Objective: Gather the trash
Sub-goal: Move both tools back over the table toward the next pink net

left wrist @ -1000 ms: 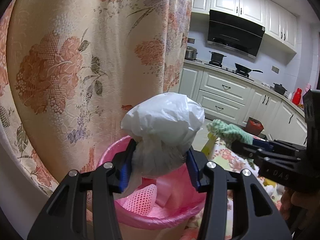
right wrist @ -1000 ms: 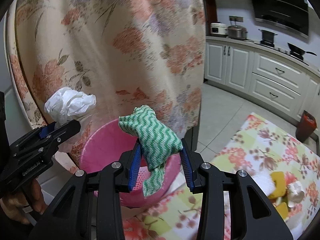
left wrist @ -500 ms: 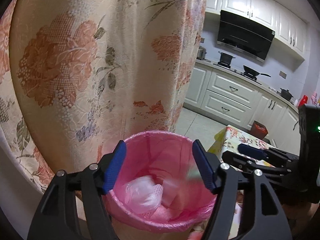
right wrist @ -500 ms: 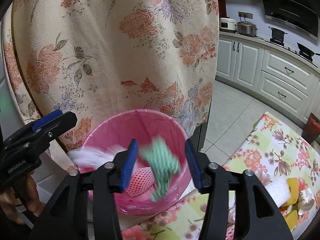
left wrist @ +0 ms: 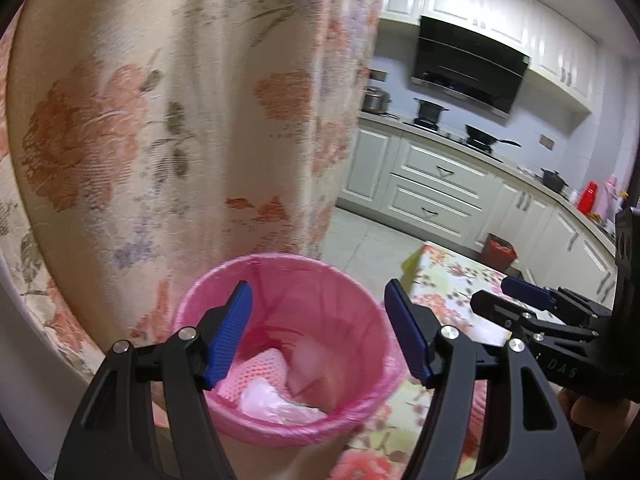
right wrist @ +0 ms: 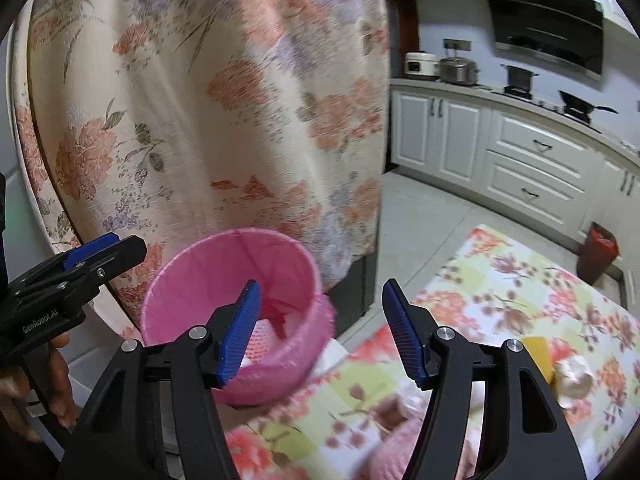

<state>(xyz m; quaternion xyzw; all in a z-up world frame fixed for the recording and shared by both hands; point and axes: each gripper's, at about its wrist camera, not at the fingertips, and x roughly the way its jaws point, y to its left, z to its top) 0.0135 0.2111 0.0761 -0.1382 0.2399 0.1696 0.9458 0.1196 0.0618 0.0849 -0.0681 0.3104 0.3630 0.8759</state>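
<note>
The left gripper (left wrist: 318, 334) stands open over the pink bin (left wrist: 286, 344), and nothing is between its blue pads (left wrist: 230, 332); the bin's mouth shows in the gap between them. The right gripper (right wrist: 320, 330) is empty too, and its jaws are opening at this moment; its left pad stands before the near rim of the same bin (right wrist: 236, 316), while its right pad is over the edge of the flowered tablecloth (right wrist: 500, 292). In the left view the right gripper (left wrist: 520, 302) comes in from the right side, over the table's corner, and a part of the hand that holds it shows below it. In the right view the left gripper (right wrist: 88, 256) comes in from the left, and the hand (right wrist: 36, 392) below grips its handle. The trash lies at the bottom of the bin: a white crumpled bag (left wrist: 276, 402), a pink foam net (left wrist: 260, 372) just beside it on the left, and a pale piece that I cannot name because it is blurred. The bin has a pink liner and stands close before a flowered curtain (left wrist: 160, 120), at the left of the table. On the table, at the right, lie a yellow thing (right wrist: 538, 356) and a pale crumpled thing (right wrist: 574, 378) just beside it. Far behind are white kitchen cabinets (left wrist: 432, 192), a dark range hood (left wrist: 470, 64) and a small dark bin with red liner (left wrist: 500, 250) on the floor.
</note>
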